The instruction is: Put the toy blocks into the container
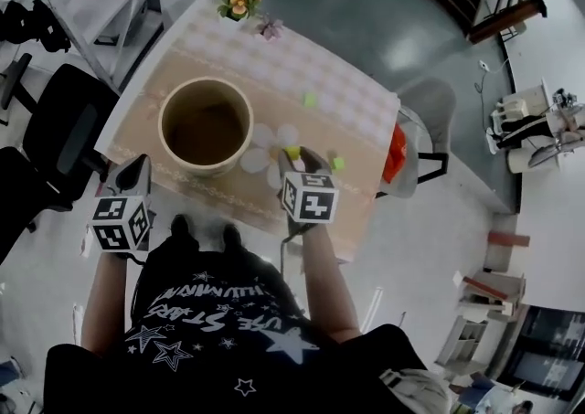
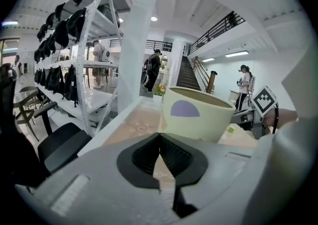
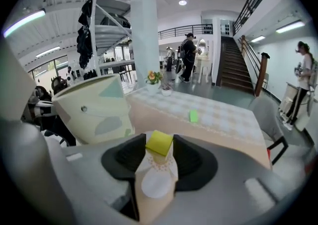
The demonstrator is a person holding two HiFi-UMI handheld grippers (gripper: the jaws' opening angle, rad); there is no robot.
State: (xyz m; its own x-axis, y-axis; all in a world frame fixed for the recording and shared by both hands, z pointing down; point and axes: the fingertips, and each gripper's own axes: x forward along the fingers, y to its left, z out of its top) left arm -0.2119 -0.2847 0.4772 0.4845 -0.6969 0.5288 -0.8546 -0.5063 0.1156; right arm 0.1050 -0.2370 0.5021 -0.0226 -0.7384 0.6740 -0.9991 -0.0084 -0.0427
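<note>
Jaws of the right gripper (image 3: 158,146) are clamped on a yellow-green block (image 3: 160,140), held over the near edge of the surface (image 1: 274,65), beside the container (image 1: 206,81). The left gripper (image 2: 160,137) has its jaws pressed together with nothing between them, at the surface's near-left corner by the container. Two green blocks (image 1: 310,100) (image 1: 338,164) lie toward the right edge.

We see container (image 1: 206,124) left on counter (image 1: 361,124), far block (image 1: 310,100) and near block (image 1: 338,164) to its right, third block (image 3: 159,142) between right hand-held gripper's (image 3: 159,147) jaws.
</note>
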